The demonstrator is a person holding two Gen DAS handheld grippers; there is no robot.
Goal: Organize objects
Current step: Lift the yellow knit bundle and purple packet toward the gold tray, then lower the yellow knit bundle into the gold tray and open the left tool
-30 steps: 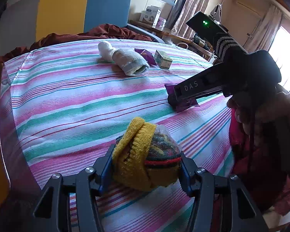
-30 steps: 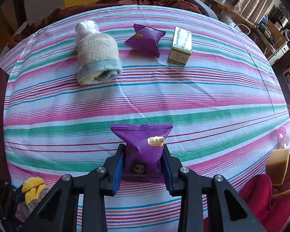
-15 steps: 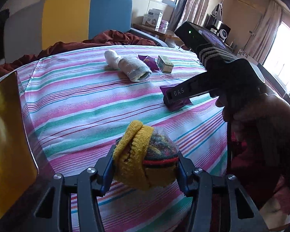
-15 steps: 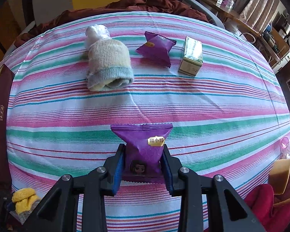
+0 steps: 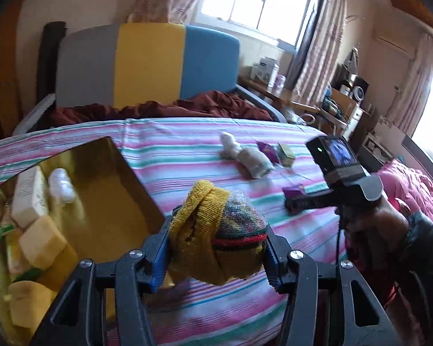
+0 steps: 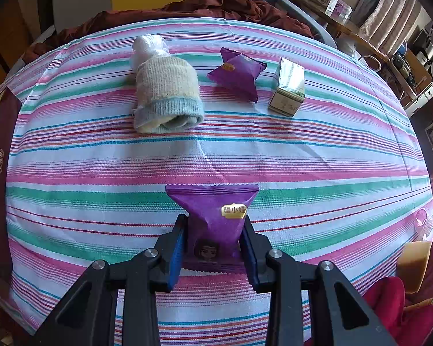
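Note:
My left gripper is shut on a rolled yellow and plaid sock, held above the striped bed next to a gold tray. The tray holds a white box, a white bundle and yellow sponges. My right gripper is shut on a purple snack packet, just above the sheet; it also shows in the left wrist view. On the bed lie a white rolled sock, a second purple packet and a small gold box.
A grey, yellow and blue headboard and a dark red blanket lie at the far end. A cluttered desk stands at right. A yellow sponge and red cloth lie at the bed's right edge.
My left gripper has lifted and swung left with the sock, bringing the gold tray into view. The right gripper has drawn back slightly with the purple packet.

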